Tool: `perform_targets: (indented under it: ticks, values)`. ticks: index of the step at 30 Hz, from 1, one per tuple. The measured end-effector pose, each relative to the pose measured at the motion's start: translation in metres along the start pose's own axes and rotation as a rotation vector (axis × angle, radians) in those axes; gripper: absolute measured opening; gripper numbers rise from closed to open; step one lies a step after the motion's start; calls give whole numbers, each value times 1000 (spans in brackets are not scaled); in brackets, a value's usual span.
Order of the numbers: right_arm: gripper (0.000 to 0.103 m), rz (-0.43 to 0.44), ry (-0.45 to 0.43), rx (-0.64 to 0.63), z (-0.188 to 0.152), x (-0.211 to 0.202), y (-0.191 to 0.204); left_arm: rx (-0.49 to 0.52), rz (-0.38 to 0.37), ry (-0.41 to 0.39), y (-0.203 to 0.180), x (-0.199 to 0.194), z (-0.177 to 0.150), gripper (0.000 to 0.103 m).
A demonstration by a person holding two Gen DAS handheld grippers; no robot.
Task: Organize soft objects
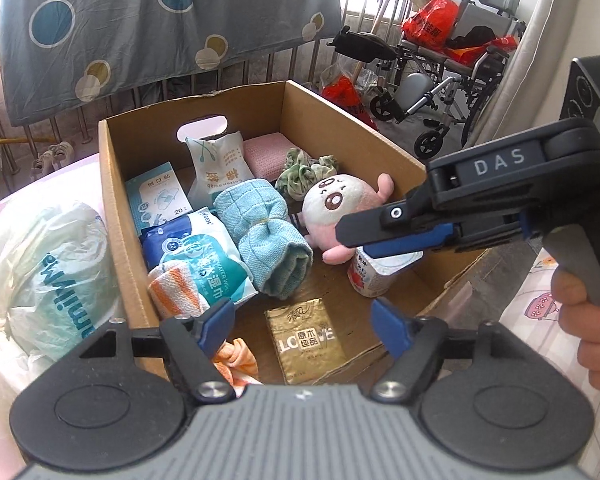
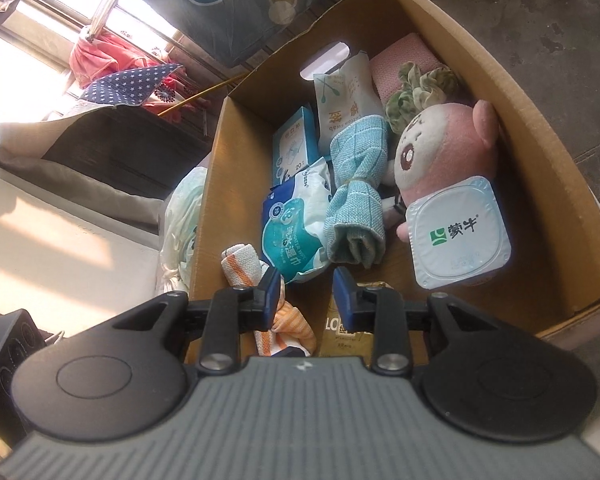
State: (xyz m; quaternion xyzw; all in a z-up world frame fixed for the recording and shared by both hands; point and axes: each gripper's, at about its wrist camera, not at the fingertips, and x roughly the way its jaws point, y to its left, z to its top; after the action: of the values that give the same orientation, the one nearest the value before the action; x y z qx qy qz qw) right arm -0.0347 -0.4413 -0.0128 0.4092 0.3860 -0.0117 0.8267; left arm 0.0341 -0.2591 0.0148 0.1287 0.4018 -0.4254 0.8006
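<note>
An open cardboard box (image 1: 118, 216) holds a pink plush toy (image 1: 340, 206), a rolled blue towel (image 1: 268, 236), an orange-striped cloth (image 1: 176, 284), a wet-wipes pack (image 1: 198, 252), a green scrunchie (image 1: 304, 172), a yogurt cup (image 1: 370, 278) and a gold tissue pack (image 1: 306, 340). My left gripper (image 1: 302, 320) hangs open over the box's near end, above the tissue pack, holding nothing. My right gripper (image 2: 308, 292) reaches in from the right, jaws narrowly apart and empty, near the yogurt cup (image 2: 460, 232) and plush toy (image 2: 432, 152).
A cotton-swab bag (image 1: 216, 160), a plaster box (image 1: 156, 196) and a pink pad (image 1: 264, 152) fill the box's far end. A tied plastic bag (image 1: 48, 280) lies left of the box. A wheelchair (image 1: 440, 80) stands behind. A hand (image 1: 592, 320) grips the right handle.
</note>
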Motion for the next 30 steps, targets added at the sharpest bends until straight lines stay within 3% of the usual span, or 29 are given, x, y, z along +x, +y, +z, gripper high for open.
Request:
perform_targets:
  ticks: [5, 11, 12, 15, 19, 24, 30]
  values:
    - [38, 76, -84, 4, -10, -25, 15, -31, 47, -29, 21, -32, -13, 84]
    - [50, 115, -186, -16, -33, -50, 37, -126, 223, -63, 61, -78, -42, 94]
    - [51, 114, -201, -16, -38, -52, 41, -141, 252, -64, 66, -84, -46, 99]
    - [57, 102, -233, -12, -53, -54, 50, -199, 379, -80, 83, -109, -67, 103]
    - [68, -50, -263, -102, -81, -45, 69, -303, 466, -78, 105, -133, -92, 103]
    - [77, -231, -253, -273, -107, -31, 97, -432, 504, -54, 126, -146, -117, 103]
    - [89, -380, -308, -510, -140, -32, 129, -475, 590, -40, 126, -148, -135, 103]
